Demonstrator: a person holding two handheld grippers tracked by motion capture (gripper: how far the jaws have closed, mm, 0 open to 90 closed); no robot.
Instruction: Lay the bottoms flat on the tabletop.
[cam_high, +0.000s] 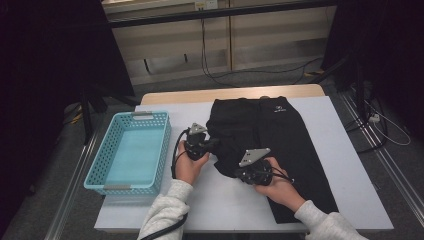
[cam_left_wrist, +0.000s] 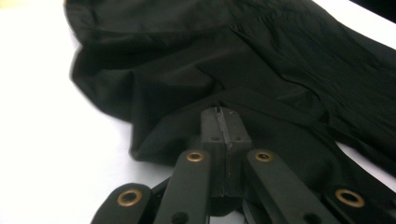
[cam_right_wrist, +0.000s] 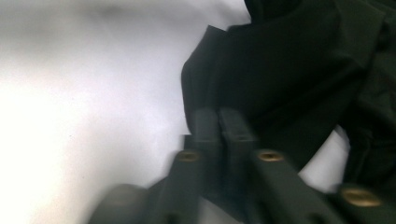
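Black garment (cam_high: 280, 135) lies flat on white counter (cam_high: 350, 170), right of blue basket (cam_high: 131, 152). Its near-left corner is bunched up. Left tongs (cam_high: 216, 143): jaws fully closed, pinching cloth at the bunched edge. Right tongs (cam_high: 235, 172): jaws closed on fabric fold, view blurred. Both approx. side by side.

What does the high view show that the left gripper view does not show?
High view alone: the blue basket left of the garment, both hands, the right tool at the garment's folded edge, and the floor beyond the table.

Left gripper view alone: the left tool close up, jaws together at the fabric's edge, and the fine folds there.

Both: the black garment on the white table.
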